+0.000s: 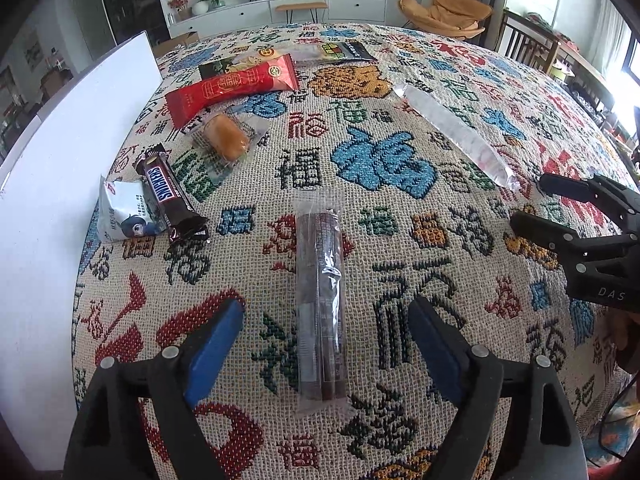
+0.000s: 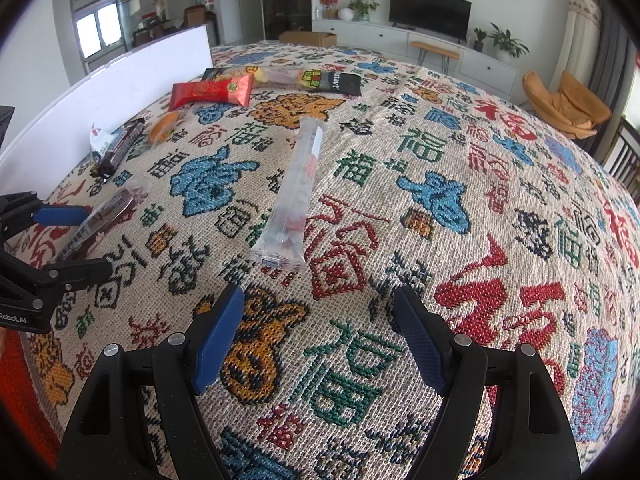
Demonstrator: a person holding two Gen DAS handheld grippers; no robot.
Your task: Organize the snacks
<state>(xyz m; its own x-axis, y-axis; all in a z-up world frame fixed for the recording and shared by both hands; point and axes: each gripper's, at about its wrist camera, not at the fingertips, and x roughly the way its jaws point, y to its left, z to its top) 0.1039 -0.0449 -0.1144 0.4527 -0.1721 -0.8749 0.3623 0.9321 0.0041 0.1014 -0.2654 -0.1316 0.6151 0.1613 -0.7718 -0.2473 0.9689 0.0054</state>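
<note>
A long brown snack stick in clear wrap (image 1: 322, 300) lies flat on the patterned tablecloth (image 1: 400, 240), pointing away from me. My left gripper (image 1: 326, 312) is open and straddles its near half; neither blue pad touches it. In the right wrist view the same stick (image 2: 100, 216) lies between the left gripper's (image 2: 92, 240) fingers. My right gripper (image 2: 318, 298) is open over bare cloth with nothing in it. A long clear packet (image 2: 294, 196) lies just beyond it. The right gripper (image 1: 530, 200) also shows at the right edge of the left wrist view.
At the left lie a Snickers bar (image 1: 168, 192) across a white pouch (image 1: 120, 212), a wrapped bun (image 1: 226, 136) and a red packet (image 1: 232, 88). Dark packets (image 1: 352, 50) lie at the far side. A white board (image 1: 60, 200) stands along the table's left edge.
</note>
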